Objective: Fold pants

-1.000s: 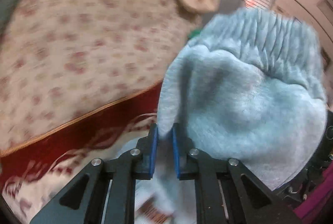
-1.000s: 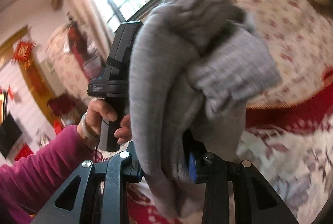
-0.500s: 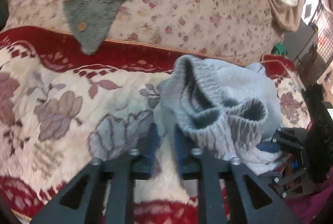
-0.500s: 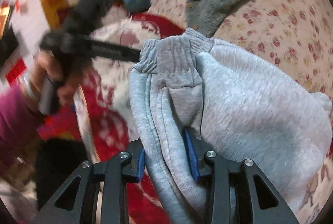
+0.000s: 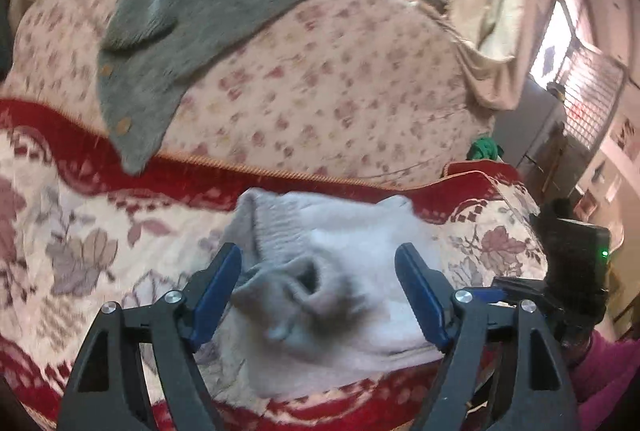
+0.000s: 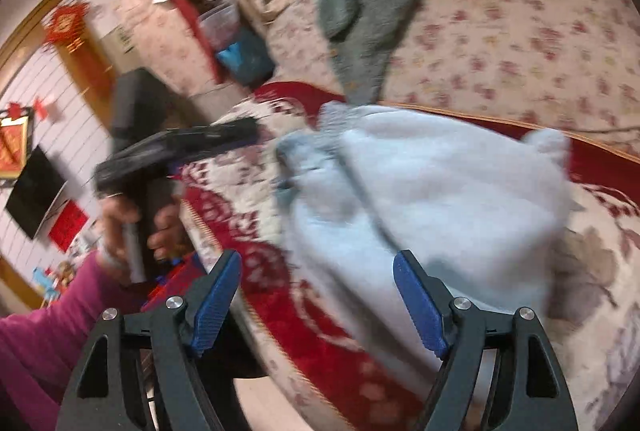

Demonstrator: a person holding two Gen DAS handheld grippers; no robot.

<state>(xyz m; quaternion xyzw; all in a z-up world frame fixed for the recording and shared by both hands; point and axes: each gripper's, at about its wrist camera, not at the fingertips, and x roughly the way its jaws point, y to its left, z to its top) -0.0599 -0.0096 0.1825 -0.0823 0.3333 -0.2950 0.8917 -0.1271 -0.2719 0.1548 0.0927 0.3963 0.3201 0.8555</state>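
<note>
No text, label, brand or number can be read anywhere.

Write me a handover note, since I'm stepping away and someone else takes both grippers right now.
Left gripper: jaws opening, not pressing the pants bunched between them.
Right gripper: jaws opening, pants edge just ahead, not gripped.
Pants: a folded light grey bundle lying on the red floral blanket, before the floral cushion.
Done: bundle set down.
Left: check that the fold is neat, flatten if needed.
</note>
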